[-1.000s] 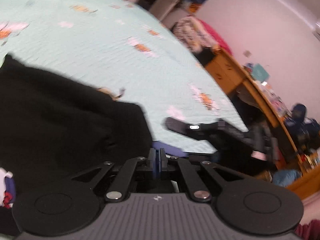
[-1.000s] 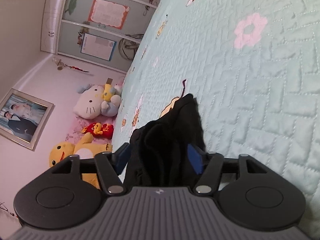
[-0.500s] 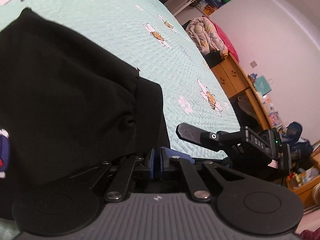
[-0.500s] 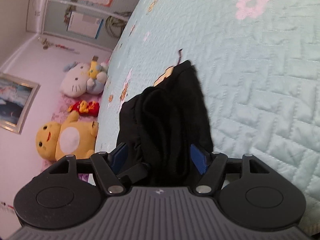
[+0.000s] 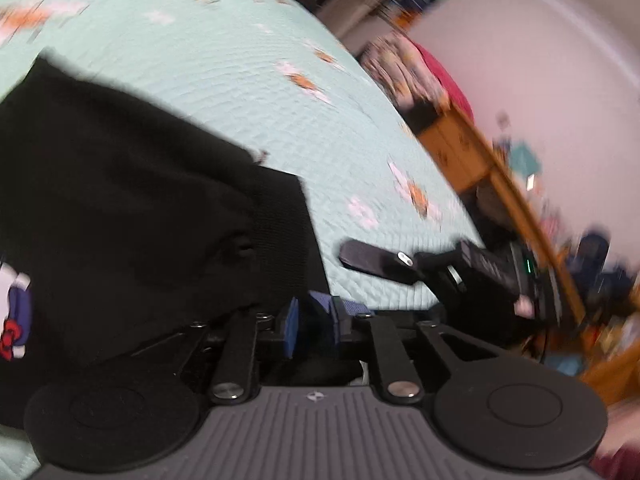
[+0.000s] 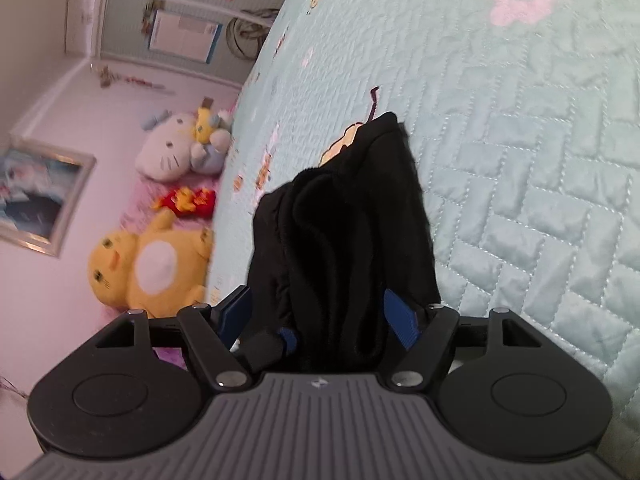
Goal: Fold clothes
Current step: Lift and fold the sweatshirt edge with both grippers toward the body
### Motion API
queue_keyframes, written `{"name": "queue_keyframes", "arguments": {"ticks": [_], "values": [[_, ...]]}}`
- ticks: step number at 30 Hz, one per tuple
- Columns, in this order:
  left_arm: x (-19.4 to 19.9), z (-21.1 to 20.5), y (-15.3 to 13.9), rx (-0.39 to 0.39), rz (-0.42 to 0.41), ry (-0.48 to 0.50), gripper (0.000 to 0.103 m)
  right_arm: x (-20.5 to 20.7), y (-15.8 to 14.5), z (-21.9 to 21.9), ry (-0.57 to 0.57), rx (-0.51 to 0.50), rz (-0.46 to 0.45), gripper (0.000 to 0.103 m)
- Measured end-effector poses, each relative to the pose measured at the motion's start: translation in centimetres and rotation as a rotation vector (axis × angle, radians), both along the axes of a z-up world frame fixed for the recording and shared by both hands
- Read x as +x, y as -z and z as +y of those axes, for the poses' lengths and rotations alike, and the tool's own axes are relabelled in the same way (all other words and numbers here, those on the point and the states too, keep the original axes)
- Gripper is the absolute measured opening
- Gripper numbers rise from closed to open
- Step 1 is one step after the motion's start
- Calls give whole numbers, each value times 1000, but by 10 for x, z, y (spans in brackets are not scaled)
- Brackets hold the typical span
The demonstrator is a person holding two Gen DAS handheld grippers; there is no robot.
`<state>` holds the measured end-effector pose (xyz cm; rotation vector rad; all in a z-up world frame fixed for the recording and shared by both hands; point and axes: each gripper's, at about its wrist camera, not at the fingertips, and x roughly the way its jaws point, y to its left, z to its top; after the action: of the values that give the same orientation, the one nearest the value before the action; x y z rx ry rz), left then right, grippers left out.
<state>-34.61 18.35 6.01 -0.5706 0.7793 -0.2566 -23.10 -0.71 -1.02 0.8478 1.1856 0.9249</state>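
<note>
A black garment [image 5: 120, 208] lies spread on the mint quilted bed [image 5: 248, 80], with a white, purple and red print [image 5: 14, 312] at its left edge. My left gripper [image 5: 314, 322] is nearly closed, and the garment's edge runs down into its blue pads. The right gripper [image 5: 480, 276] shows in this view just to the right, over the bed. In the right wrist view a bunched fold of the black garment [image 6: 352, 240] stands between the wide-apart pads of my right gripper [image 6: 320, 316]. The left pad's inner face stays uncovered.
A wooden desk [image 5: 480, 160] with clutter and a heap of clothes [image 5: 408, 68] stand beyond the bed's right side. Plush toys [image 6: 152, 260] lie on a pink surface by the wall, under a framed picture [image 6: 36, 196]. Open quilt [image 6: 540, 160] stretches ahead.
The left wrist view has swung and blurred while the garment stays at its pads. The right gripper has shifted slightly around the same bunched fold, with its pads the same distance apart.
</note>
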Motion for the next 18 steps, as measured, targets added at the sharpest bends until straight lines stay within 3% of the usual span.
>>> {"name": "queue_keyframes", "arguments": {"ticks": [4,8,14,18], "values": [[-9,-31,-20,241,-68,81,26,-9,-11,-7,38,-2,-56,73],[-29,-41,-28,377,-137,109,27,-23,-25,-17,25,71,-105,73],[-37,-31,-21,387,-110,81,27,-26,-10,-6,-18,102,-5,73],[-43,-25,-16,394,-92,62,28,-29,-12,4,-34,49,-7,71]]}}
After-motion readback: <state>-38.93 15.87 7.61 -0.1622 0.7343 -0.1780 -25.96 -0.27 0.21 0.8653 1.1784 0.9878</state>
